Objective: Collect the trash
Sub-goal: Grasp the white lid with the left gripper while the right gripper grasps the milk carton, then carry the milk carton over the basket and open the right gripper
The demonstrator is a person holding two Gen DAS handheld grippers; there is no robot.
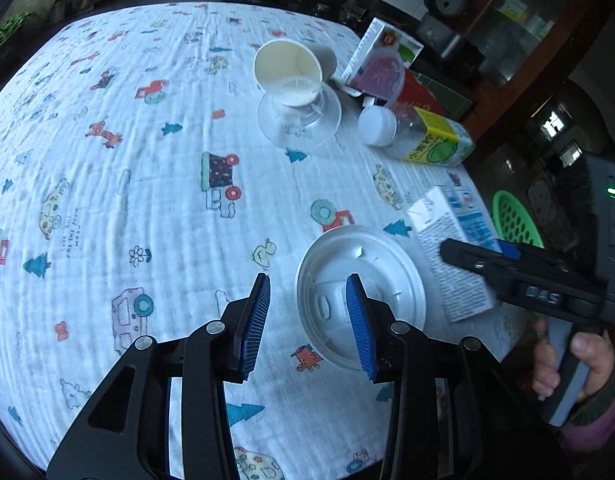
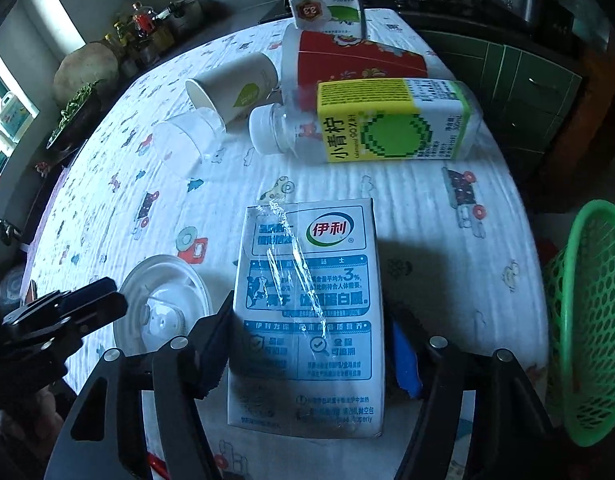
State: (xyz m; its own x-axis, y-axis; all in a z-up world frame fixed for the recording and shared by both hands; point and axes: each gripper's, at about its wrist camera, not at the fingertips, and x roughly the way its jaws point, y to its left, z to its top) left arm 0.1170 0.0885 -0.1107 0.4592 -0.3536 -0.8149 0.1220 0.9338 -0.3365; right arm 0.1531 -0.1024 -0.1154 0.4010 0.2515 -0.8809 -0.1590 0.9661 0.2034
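1. Right gripper (image 2: 307,360) straddles the Yili milk carton (image 2: 307,316), which lies flat on the printed tablecloth (image 2: 427,208). One finger sits at each long side. Jaws look spread with a small gap each side, not yet clamped.
2. Left gripper (image 1: 307,320) hangs over the white plastic cup lid (image 1: 359,296), jaws spread and nothing between them. Its right finger overlaps the lid's middle; its left finger is over bare cloth.
3. Likely step: close on the carton and carry it to the green mesh basket (image 2: 587,320), which sits off the table edge to the right gripper's right.
4. To do it well: push the fingers down along the carton's side walls, squeeze mid-length so it does not pivot, then lift clear before swinging right.
5. Risk: the loose straw wrapper (image 2: 291,264) on the carton's top face may slip off.
6. Ahead of the right gripper lies a lime juice bottle (image 2: 371,120) on its side, well apart from the carton.
7. Further ahead: red paper cup (image 2: 347,60), white paper cup (image 2: 235,84), clear plastic cup (image 2: 187,140), all tipped over, and a small drink box (image 2: 331,10).
8. The lid lies just left of the carton with the left gripper above it. The path to the basket looks open.
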